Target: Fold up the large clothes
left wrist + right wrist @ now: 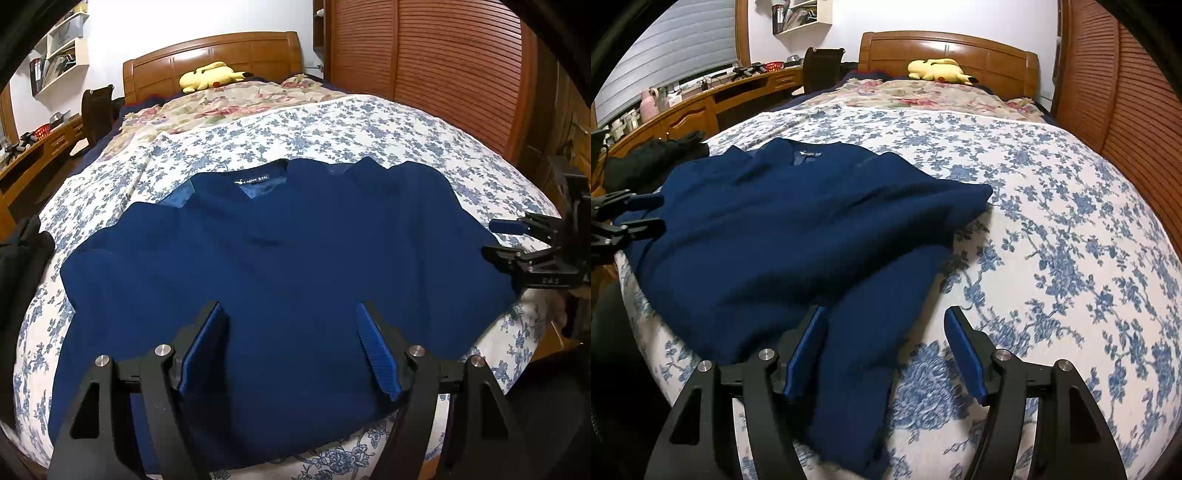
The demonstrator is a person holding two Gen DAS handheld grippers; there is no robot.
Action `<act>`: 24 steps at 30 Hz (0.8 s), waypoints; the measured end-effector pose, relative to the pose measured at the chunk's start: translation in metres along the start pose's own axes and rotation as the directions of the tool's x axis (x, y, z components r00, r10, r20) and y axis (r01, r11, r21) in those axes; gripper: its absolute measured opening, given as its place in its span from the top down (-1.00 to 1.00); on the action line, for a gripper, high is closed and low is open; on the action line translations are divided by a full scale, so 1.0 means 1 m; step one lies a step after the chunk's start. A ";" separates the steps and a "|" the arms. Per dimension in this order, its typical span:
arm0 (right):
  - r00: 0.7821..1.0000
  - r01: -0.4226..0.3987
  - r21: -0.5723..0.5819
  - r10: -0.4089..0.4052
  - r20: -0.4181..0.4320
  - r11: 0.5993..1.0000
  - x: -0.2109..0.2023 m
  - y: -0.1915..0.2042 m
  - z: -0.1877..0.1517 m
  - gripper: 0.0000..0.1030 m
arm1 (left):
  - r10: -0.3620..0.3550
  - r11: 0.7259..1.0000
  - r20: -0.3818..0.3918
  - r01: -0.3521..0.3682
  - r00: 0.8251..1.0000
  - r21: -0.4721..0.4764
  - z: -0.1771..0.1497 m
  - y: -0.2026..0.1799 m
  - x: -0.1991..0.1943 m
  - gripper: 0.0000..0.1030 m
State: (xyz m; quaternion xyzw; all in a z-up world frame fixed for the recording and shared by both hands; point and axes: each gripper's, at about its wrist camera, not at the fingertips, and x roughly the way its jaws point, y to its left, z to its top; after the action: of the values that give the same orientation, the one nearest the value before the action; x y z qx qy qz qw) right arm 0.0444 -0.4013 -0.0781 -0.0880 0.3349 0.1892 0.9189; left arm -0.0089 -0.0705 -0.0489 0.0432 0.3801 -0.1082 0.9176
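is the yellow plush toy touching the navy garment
Apart. In the right wrist view the yellow plush toy lies by the headboard, with floral bedding between it and the navy garment at the near end.

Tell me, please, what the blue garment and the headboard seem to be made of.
Blue garment: seemingly a thick woollen or knit cloth, matte, with a fuzzy surface; a shinier lining shows at the collar. Headboard: apparently varnished wood, orange-brown, glossy with light reflections.

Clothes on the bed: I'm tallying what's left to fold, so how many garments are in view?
2. A navy top lies spread on the floral bedspread before both open tongs; a dark garment sits bunched at the bed's edge by the desk. More may be hidden.
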 end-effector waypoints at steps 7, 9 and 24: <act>1.000 -0.002 0.047 0.003 -0.027 0.999 -0.001 0.006 -0.010 -0.33 | 0.004 1.000 0.003 -0.004 1.000 -0.010 -0.003 0.004 0.005 -0.45; 0.999 0.000 0.057 0.002 -0.033 0.998 -0.001 0.008 -0.013 -0.33 | 0.004 1.000 0.003 -0.003 1.000 -0.010 -0.004 0.004 0.007 -0.45; 0.984 -0.169 0.136 0.174 -0.029 0.976 0.008 0.003 -0.011 0.41 | -0.007 0.999 0.025 0.008 1.000 -0.054 -0.010 0.012 0.006 -0.45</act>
State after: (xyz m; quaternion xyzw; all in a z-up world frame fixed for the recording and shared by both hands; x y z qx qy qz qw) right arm 0.0420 -0.3993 -0.0920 -0.0014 0.3715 0.2431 0.8960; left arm -0.0087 -0.0582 -0.0607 0.0155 0.3715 -0.1020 0.9227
